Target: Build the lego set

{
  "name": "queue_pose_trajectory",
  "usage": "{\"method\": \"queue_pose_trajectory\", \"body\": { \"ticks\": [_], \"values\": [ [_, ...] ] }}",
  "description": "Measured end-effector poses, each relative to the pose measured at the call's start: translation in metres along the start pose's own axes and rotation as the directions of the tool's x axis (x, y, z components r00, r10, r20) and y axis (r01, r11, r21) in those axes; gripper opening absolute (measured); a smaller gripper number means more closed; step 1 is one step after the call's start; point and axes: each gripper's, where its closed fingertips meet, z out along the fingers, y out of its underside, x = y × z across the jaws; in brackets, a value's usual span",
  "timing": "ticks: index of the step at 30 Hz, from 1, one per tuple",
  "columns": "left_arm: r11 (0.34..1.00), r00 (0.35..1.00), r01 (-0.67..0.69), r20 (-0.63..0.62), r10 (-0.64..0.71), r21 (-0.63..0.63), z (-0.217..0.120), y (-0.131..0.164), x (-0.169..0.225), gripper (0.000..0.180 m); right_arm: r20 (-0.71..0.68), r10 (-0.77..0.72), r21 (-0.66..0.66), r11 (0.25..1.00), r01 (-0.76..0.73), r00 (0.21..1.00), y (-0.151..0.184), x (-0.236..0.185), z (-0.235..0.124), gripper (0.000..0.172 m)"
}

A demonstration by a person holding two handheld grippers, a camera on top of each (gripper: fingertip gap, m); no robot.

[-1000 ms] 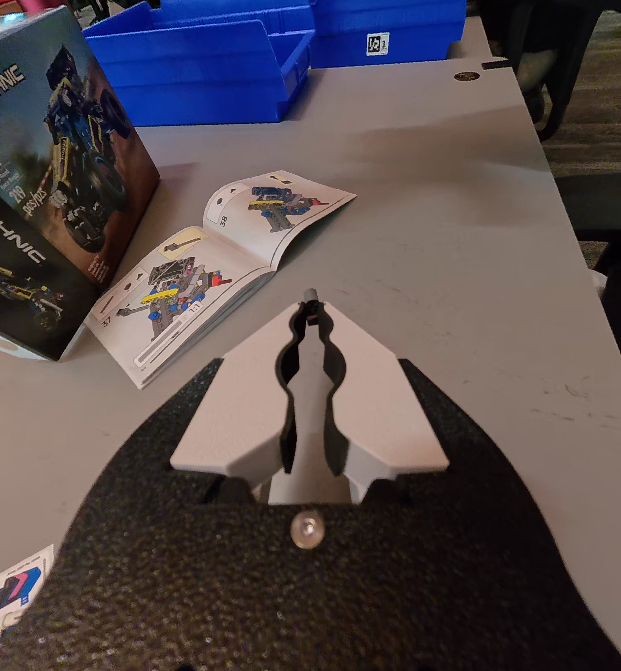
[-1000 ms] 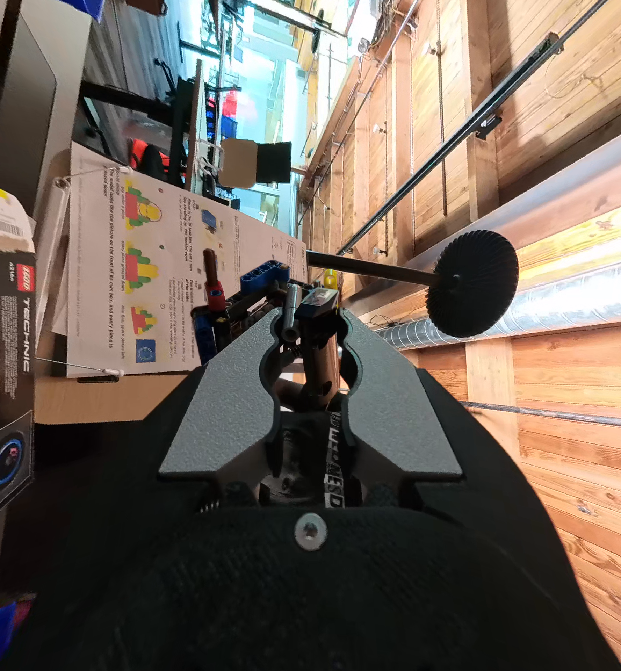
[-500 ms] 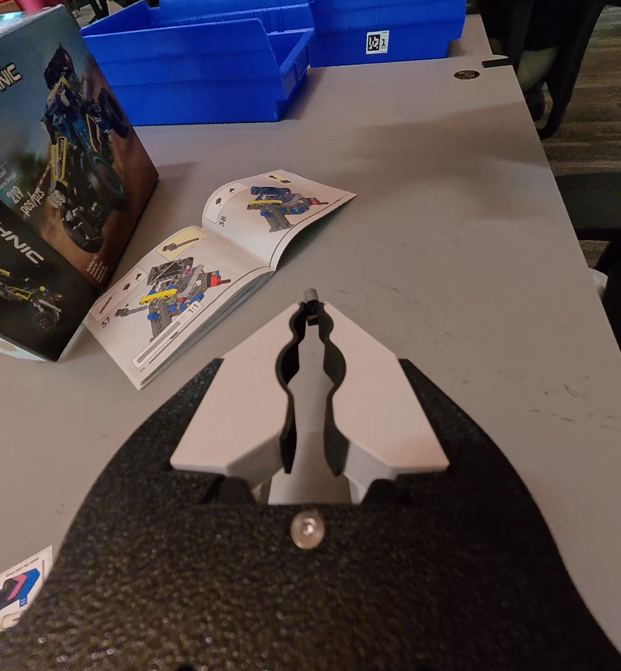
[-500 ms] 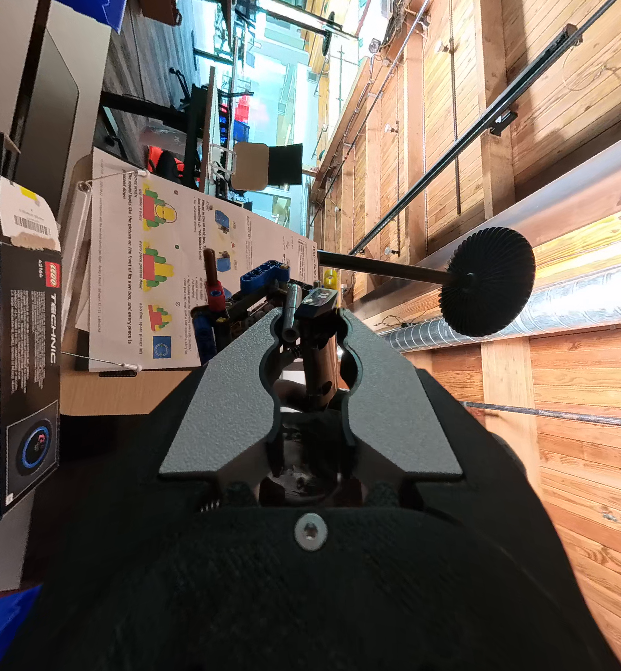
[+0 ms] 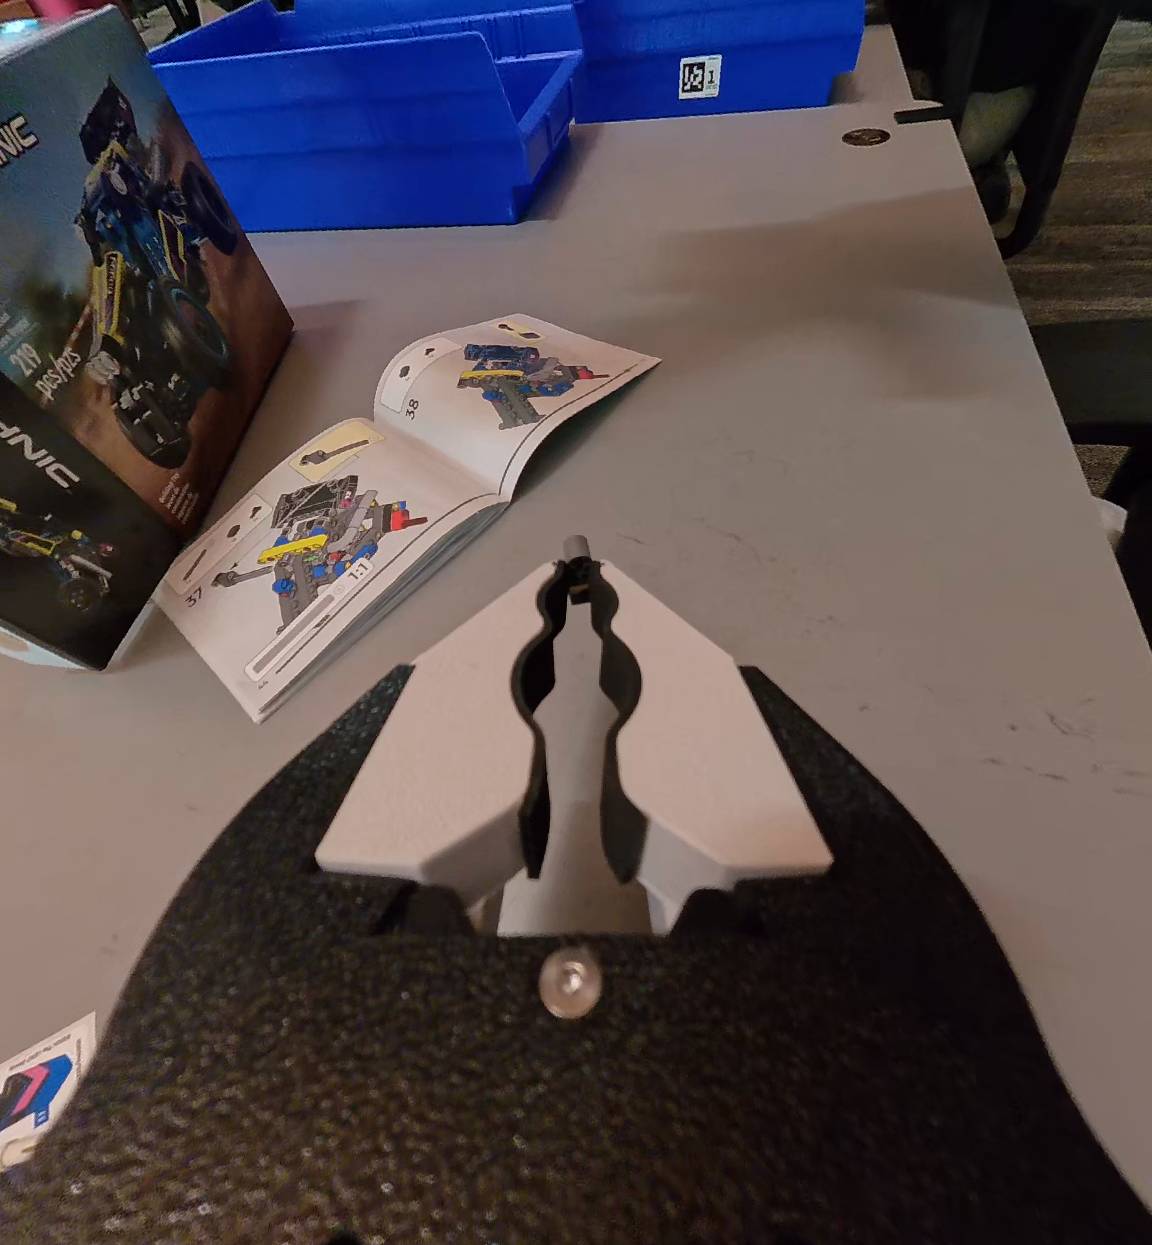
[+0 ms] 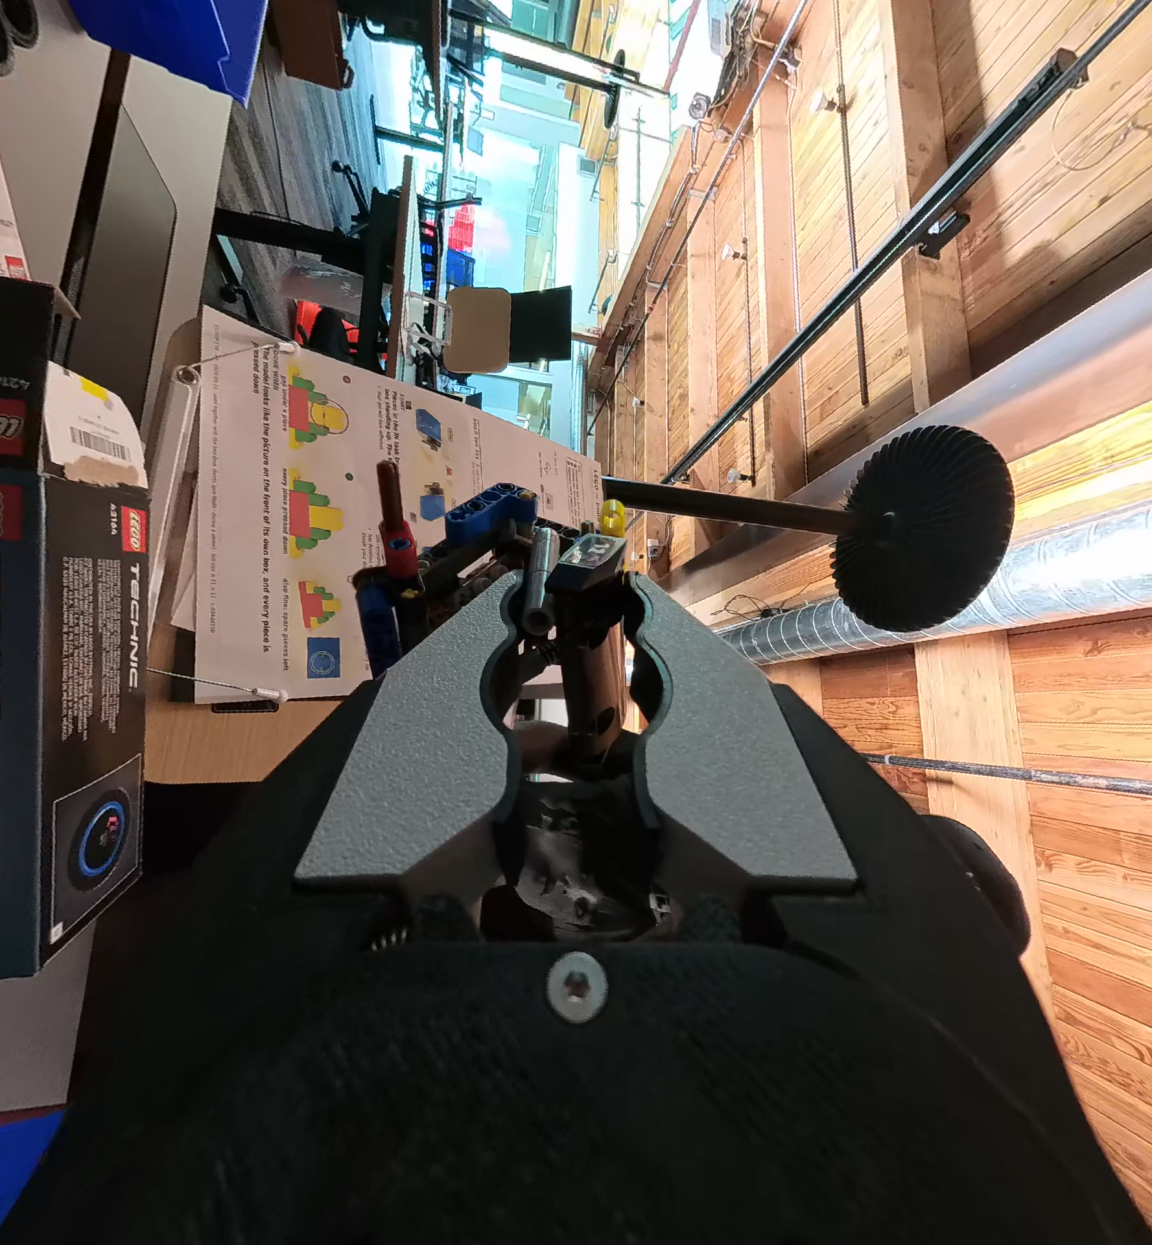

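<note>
- Your left gripper is closed on a small pin: a dark body pinched at the fingertips and a light grey end poking out past them, held above the grey surface.
- Just to the left of those fingertips lies an open instruction booklet, flat on the surface, pages up.
- A toy set box stands beside the booklet's left edge; blue bins sit at the far side of the surface.
- Your right gripper is narrowed around a partly built brick model, both fingers against its dark frame.
- From the model a long black axle runs out to the right and ends in a black ribbed disc.
- This view is turned on its side: another toy set box is at the left, a printed sheet beyond the model, and wooden planking at the right.
</note>
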Motion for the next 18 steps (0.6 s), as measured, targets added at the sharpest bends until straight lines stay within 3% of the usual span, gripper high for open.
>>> {"method": "queue_pose_trajectory", "body": {
  "ticks": [18],
  "values": [
    [1.000,1.000,0.004,-0.003,-0.004,0.001,0.000,0.001,0.000,0.003,0.035,0.010,-0.002,1.000,-0.010,0.999,-0.005,-0.025,-0.006,0.024]
  ]
}}
